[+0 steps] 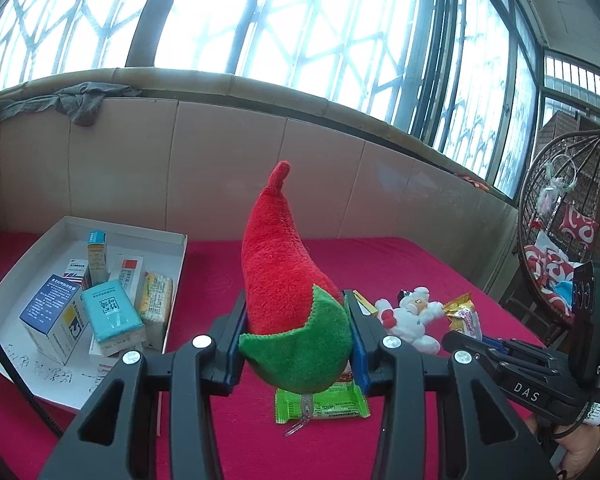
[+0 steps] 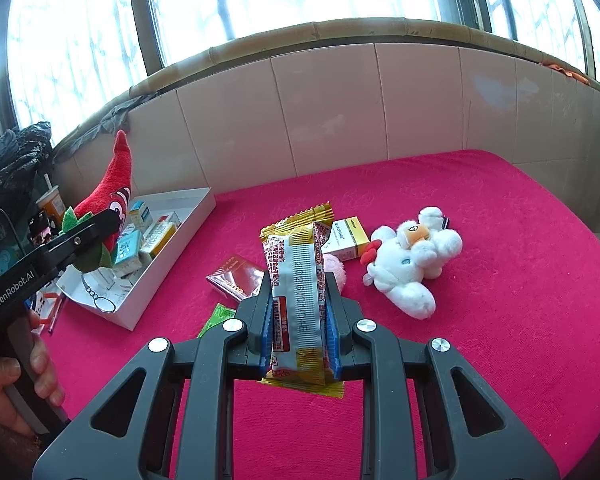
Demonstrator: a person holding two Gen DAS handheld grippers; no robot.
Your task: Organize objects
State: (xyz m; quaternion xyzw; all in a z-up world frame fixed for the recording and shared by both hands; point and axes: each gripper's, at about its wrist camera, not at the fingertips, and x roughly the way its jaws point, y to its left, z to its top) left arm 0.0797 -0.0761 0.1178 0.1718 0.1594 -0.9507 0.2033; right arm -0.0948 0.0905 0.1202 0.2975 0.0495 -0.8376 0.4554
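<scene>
Your left tongs [image 1: 296,344] clamp the red plush chili with green felt cap [image 1: 288,280]. Your right tongs [image 2: 298,320] clamp the yellow-and-white foil snack packet [image 2: 298,300]. White cardboard tray [image 2: 172,256] sits left of them.

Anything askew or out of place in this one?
Only untidiness: medicine boxes lie jumbled in the white tray, and a white plush lies tipped beside loose packets on the red cloth.

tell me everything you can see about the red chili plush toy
The chili plush is fuzzy red fabric, tapering to a curled tip that points up. A green felt leaf cap with zigzag edges and stitching covers its wide lower end. The left gripper clamps it at that cap, holding it upright in the air. A metal chain with a key ring hangs below. The right wrist view shows a printed cartoon face on its side.
</scene>
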